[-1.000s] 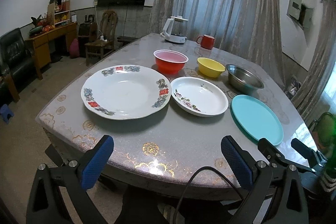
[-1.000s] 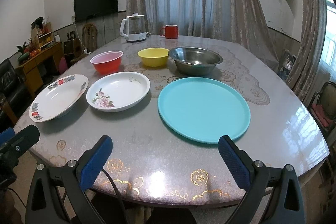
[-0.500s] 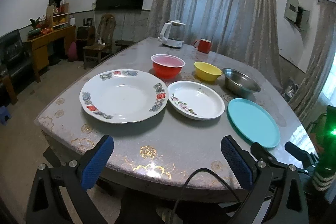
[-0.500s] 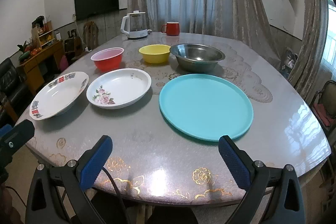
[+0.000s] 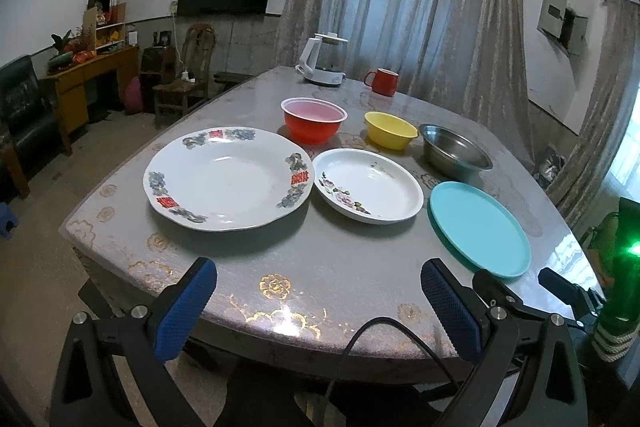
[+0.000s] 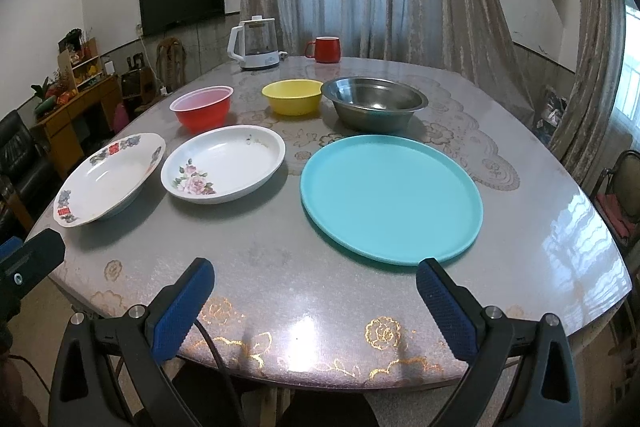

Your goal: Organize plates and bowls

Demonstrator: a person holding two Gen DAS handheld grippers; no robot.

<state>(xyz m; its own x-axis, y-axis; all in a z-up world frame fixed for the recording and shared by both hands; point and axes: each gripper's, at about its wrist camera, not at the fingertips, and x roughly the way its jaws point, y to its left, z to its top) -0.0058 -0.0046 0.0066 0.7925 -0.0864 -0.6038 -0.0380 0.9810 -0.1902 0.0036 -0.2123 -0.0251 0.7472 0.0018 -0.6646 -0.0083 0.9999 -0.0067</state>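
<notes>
Both jaws are being held wide apart, empty, short of the table's (image 6: pixel 540 227) near edge. Nothing is being stacked yet. From the right gripper (image 6: pixel 316 307), the teal plate (image 6: pixel 392 195) is lying at 12 o'clock; from the left gripper (image 5: pixel 320 311), the big white plate (image 5: pixel 228 179) at 11. A level reach under a rim is likely being called for next.

Ahead of our left claw (image 5: pixel 318 309) the big plate (image 5: pixel 228 177), right of it the dish (image 5: pixel 368 185), before our right claw (image 6: pixel 314 307) the flat plate (image 6: pixel 390 197), three bowls (image 6: pixel 294 97) behind, kettle (image 6: pixel 256 43) and mug (image 6: pixel 326 49) farthest.
</notes>
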